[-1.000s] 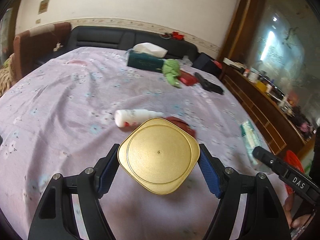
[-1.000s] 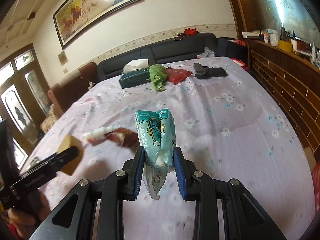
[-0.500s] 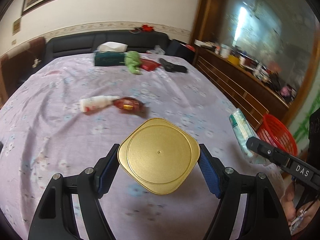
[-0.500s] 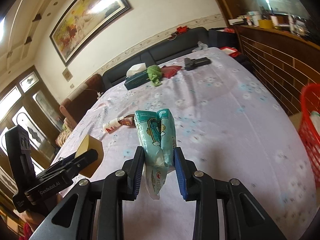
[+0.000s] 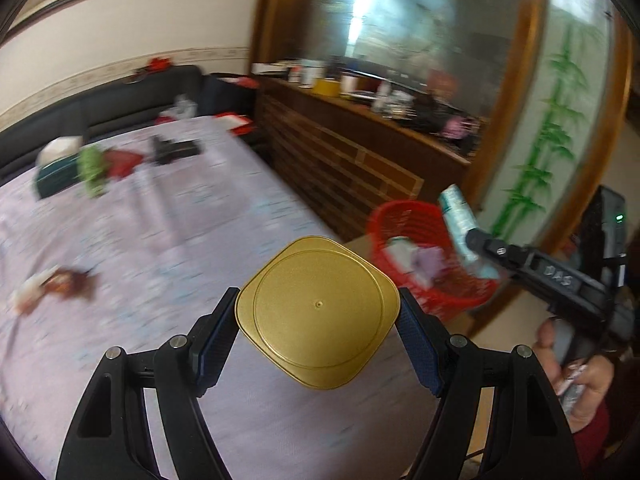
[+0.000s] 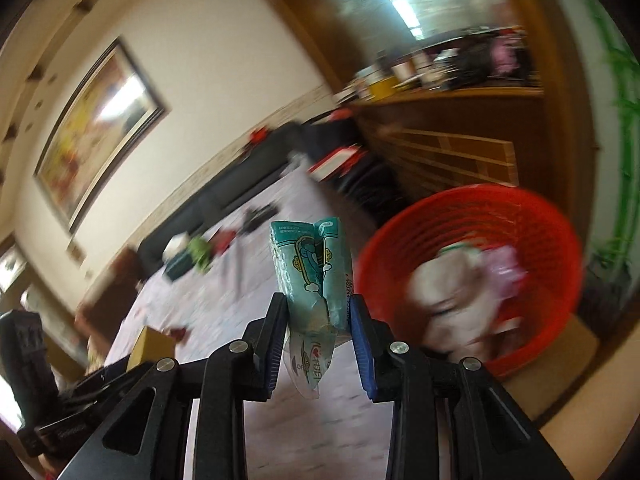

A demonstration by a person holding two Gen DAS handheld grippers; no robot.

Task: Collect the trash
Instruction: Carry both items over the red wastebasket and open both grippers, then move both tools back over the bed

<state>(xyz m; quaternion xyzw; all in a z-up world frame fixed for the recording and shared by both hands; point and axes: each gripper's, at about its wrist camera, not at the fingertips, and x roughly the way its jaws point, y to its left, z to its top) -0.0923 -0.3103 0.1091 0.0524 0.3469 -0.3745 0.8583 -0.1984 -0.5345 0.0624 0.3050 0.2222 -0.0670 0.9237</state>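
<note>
- Left wrist view: the left gripper [image 5: 318,326] clamps a gold square lid [image 5: 317,311] by two opposite edges, jaws set wide, above the near right part of the table [image 5: 168,248].
- Beyond the table's right edge stands a red basket [image 5: 384,216] with some wrappers already inside.
- Right wrist view: the right gripper [image 6: 319,334] carries a teal snack packet [image 6: 314,276]; its jaws have just been opening a little, with the packet between them. The left pad touches it, but blur makes it hard to say if the right pad does.
- Doing this step well probably means carrying each piece fully over the basket's mouth before letting go, packet first since it is nearer, and keeping the two grippers from colliding.
- Farther trash, a white bottle and red wrapper [image 5: 60,284], lies on the table's left.
</note>
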